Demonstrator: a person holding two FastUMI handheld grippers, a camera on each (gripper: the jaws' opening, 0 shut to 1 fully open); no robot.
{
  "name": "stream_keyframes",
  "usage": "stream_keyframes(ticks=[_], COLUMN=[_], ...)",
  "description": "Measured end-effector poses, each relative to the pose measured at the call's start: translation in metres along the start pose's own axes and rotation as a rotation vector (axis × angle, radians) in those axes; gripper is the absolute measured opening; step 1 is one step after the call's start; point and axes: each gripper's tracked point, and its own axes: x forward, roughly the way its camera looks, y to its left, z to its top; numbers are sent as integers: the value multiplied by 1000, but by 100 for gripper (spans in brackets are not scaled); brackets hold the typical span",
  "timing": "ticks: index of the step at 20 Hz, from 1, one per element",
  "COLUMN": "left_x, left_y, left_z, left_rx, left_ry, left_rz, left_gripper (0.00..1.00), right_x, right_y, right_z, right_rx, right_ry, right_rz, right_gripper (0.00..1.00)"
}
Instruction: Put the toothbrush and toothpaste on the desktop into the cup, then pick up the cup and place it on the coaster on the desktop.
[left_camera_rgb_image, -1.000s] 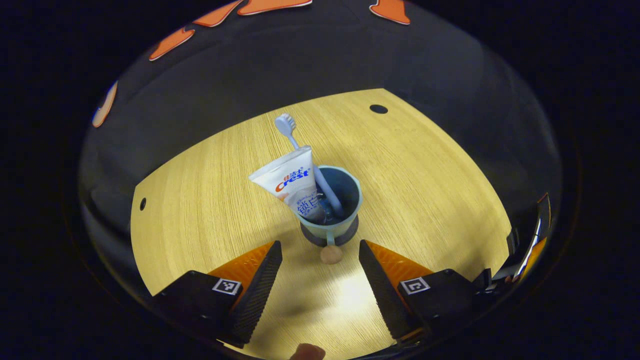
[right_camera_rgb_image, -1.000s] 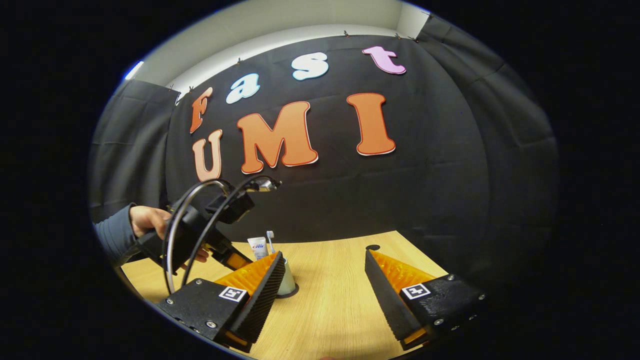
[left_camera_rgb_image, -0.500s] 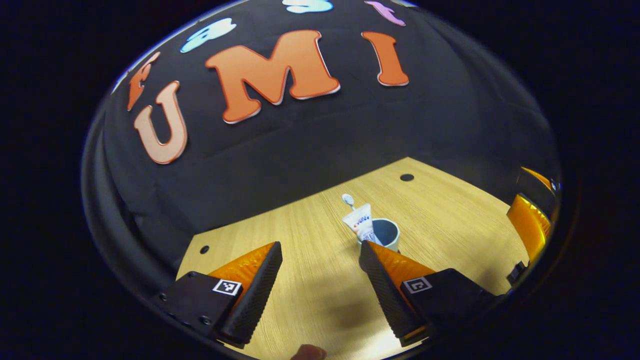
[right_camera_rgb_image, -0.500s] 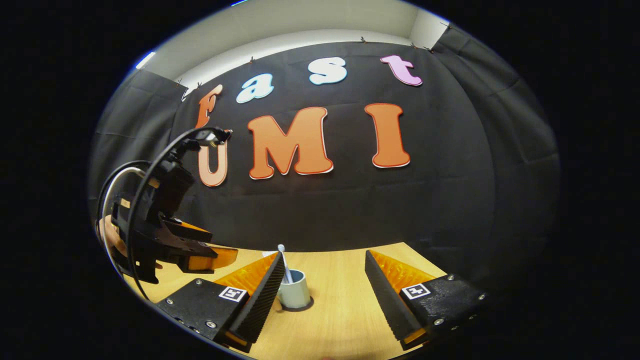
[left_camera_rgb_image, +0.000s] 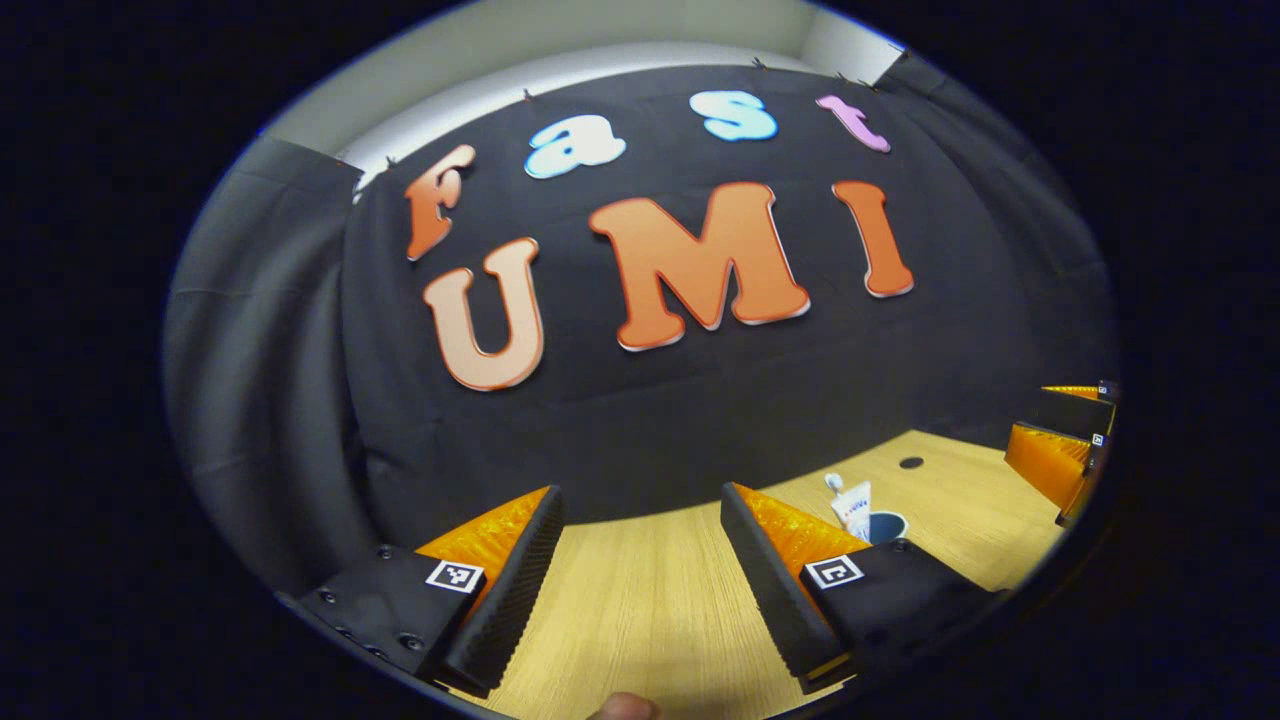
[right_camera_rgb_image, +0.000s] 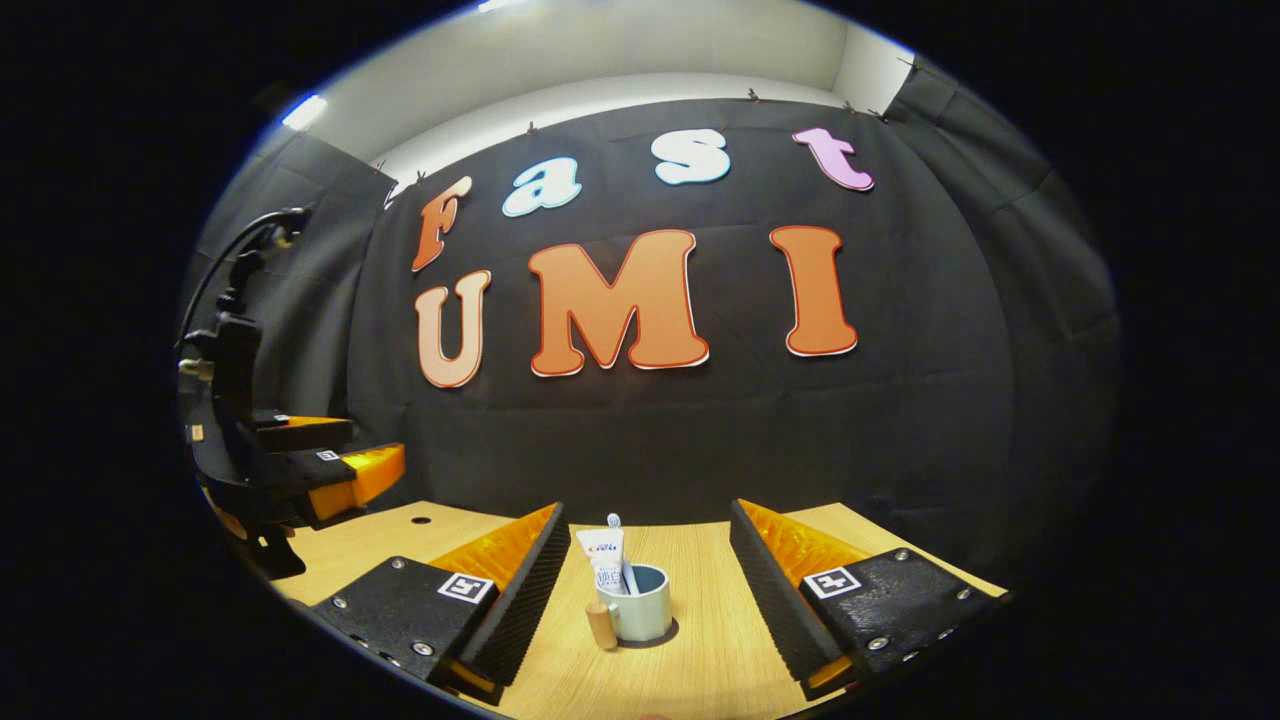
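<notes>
Here the right gripper (right_camera_rgb_image: 645, 600) has its fingers wide apart with nothing between the pads, and the cup (right_camera_rgb_image: 640, 606) stands on the worktop (right_camera_rgb_image: 700, 660) beyond the fingertips, framed in the gap. The toothpaste (right_camera_rgb_image: 603, 555) and toothbrush (right_camera_rgb_image: 618, 545) both stand in the cup, leaning toward its far-left rim, and the cup sits on a dark coaster (right_camera_rgb_image: 662, 633) whose edge shows at its base; a small round knob handle (right_camera_rgb_image: 600, 625) sticks out on the cup's left. By that, the task looks done or nearly so, and the step in hand is to draw clear: best to pull straight back and up, fingers kept apart, so nothing clips the handle or the leaning tube. The left gripper (left_camera_rgb_image: 640, 570) is likewise spread and empty, held level and low over the worktop well left of the cup (left_camera_rgb_image: 886, 527), pointed at the wall. In the right gripper view it hangs above the worktop, far left of the cup.
</notes>
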Motion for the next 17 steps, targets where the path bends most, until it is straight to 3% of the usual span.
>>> stream_keyframes(ticks=[4,8,13,17], left_x=[0,-24,-25,-22], left_y=[16,44,39,25], left_z=[-9,-8,-17,-24], left_rx=[-75,-139,-215,-244], left_ry=[-84,-133,-135,-116], left_rz=[71,93,71,32], left_gripper=[98,100,100,98], right_x=[6,4,-2,-4], right_y=[10,13,14,22], right_z=[-8,-5,-2,-12], right_rx=[57,58,6,20], right_ry=[-6,-35,-70,-33], right_rz=[9,22,40,72], right_gripper=[97,97,97,97])
